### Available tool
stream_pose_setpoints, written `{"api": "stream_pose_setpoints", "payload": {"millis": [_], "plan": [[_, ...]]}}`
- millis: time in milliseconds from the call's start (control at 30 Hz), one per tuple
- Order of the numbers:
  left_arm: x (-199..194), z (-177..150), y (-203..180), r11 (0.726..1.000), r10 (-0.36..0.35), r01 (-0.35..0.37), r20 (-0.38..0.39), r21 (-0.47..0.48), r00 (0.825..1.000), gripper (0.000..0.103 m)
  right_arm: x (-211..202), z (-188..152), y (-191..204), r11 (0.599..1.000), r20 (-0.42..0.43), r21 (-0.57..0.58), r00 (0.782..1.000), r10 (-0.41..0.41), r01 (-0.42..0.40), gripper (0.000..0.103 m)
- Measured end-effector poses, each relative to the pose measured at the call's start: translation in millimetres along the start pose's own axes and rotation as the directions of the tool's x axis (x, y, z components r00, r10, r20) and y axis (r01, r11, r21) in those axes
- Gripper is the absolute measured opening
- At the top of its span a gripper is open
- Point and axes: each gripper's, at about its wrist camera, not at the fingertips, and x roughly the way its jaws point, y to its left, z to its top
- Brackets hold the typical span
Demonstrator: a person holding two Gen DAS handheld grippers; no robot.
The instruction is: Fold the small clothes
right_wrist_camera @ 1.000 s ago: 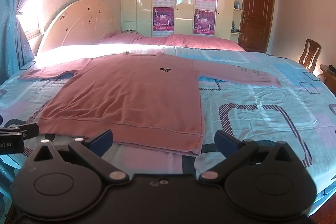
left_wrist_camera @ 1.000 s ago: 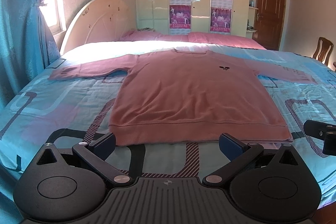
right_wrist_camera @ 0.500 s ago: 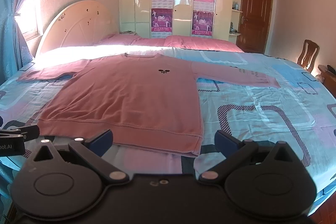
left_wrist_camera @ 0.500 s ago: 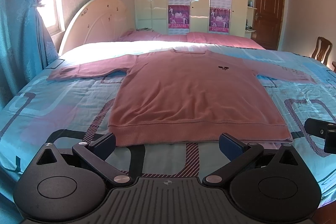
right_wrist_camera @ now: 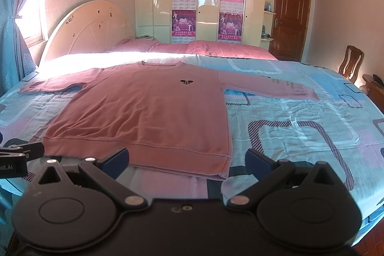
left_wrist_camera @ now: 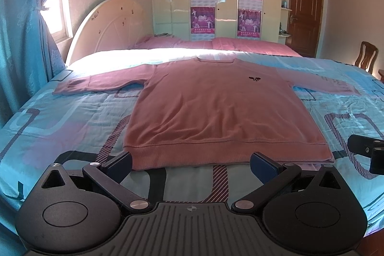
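Observation:
A pink long-sleeved sweater (left_wrist_camera: 216, 109) lies flat and face up on the bed, sleeves spread out to both sides, hem toward me; it also shows in the right wrist view (right_wrist_camera: 148, 112). My left gripper (left_wrist_camera: 190, 161) is open and empty, its fingers just short of the hem's left part. My right gripper (right_wrist_camera: 187, 158) is open and empty, near the hem's right corner. Each gripper shows at the edge of the other's view.
The bed has a blue patterned cover (left_wrist_camera: 60, 121) and pink pillows (left_wrist_camera: 252, 44) at the far end by a cream headboard (left_wrist_camera: 105, 25). A blue curtain (left_wrist_camera: 21, 40) hangs at left. A wooden chair (right_wrist_camera: 351, 64) stands at right.
Both grippers have crept slightly forward toward the hem. The sweater has not moved and both grippers stay open.

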Motion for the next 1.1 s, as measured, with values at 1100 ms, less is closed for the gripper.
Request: {"api": "stream_pose_setpoints", "payload": {"millis": [1100], "plan": [[-1.8, 4.0, 0.0, 1.0, 0.001, -0.001, 0.013, -0.01, 1.0, 0.103, 7.9, 6.2, -9.4, 0.998, -0.023, 0.052, 0.999, -0.03, 0.031, 0.103]]}}
